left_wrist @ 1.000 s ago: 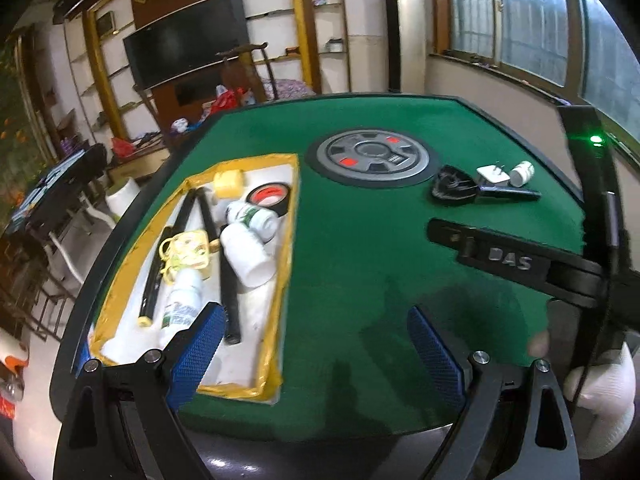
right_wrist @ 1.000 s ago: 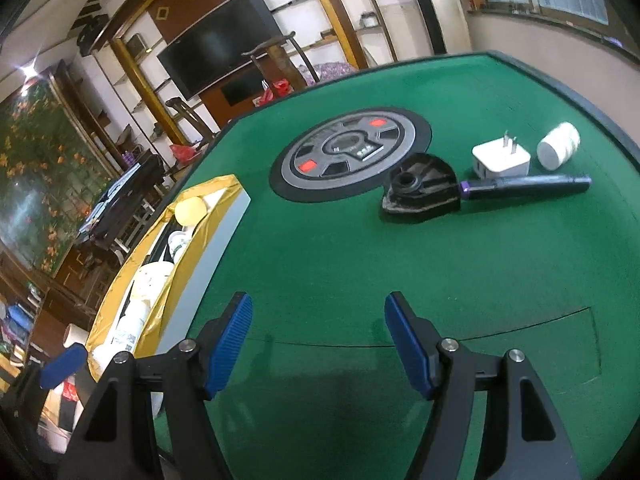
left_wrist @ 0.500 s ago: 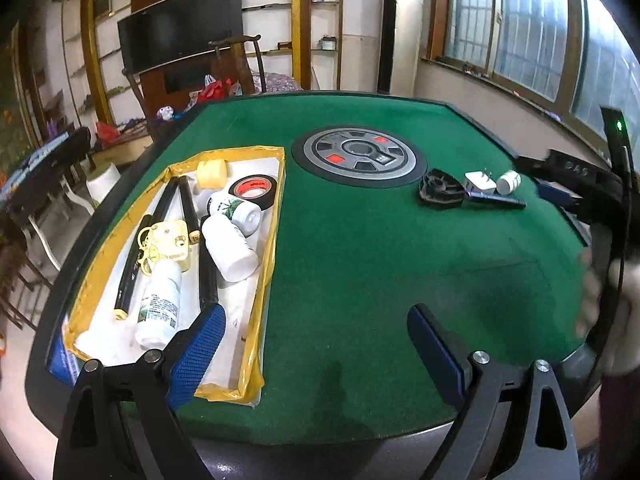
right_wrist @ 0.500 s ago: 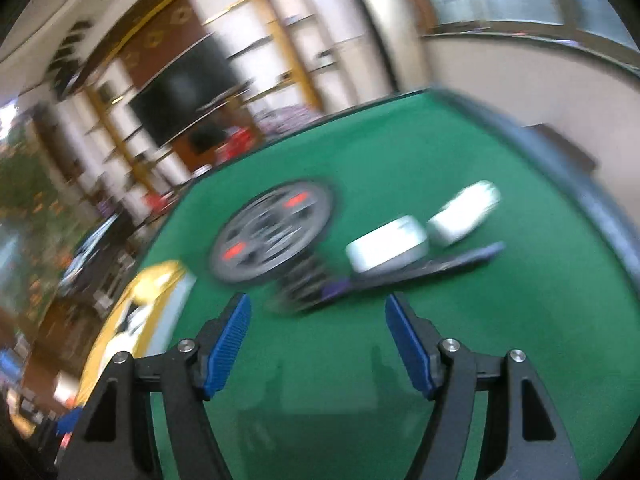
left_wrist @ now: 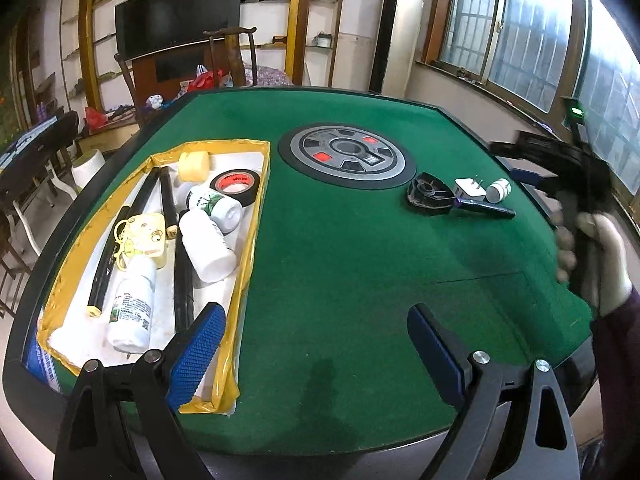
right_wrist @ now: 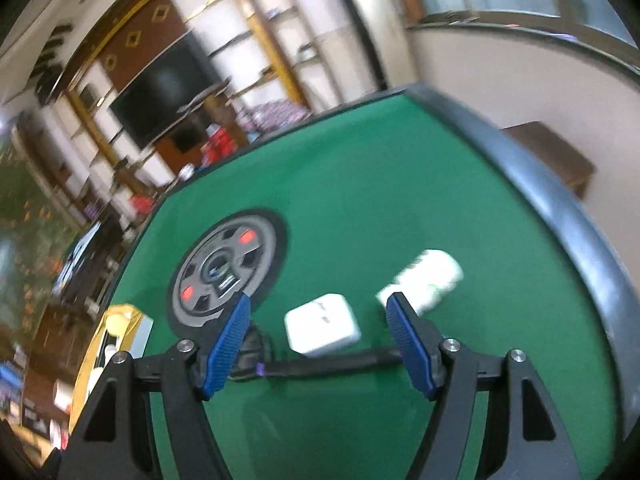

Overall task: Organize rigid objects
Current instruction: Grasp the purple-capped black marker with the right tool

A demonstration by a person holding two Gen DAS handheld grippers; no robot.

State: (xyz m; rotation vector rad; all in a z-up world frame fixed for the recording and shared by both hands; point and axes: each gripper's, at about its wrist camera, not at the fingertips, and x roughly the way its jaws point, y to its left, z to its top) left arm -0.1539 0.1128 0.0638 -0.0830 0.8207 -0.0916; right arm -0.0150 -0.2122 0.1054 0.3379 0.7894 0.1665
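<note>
Green felt lies bare across the table's (left_wrist: 340, 280) near half. Both tongs, left (left_wrist: 316, 344) and right (right_wrist: 318, 344), gape empty. White charger plug (right_wrist: 322, 330), small white bottle (right_wrist: 428, 280) and black pen (right_wrist: 332, 366) cluster near the right edge; the yellow-rimmed tray (left_wrist: 250, 240) hugs the left edge.

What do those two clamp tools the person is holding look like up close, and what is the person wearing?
Each is a black plastic frame with two arms ending in blue, finely ribbed pads, fixed with silver bolts. The left gripper and the right gripper look alike. From the left camera, the right one's body shows a small green light. The hand holding it wears a pale glove and a dark purple sleeve.
</note>
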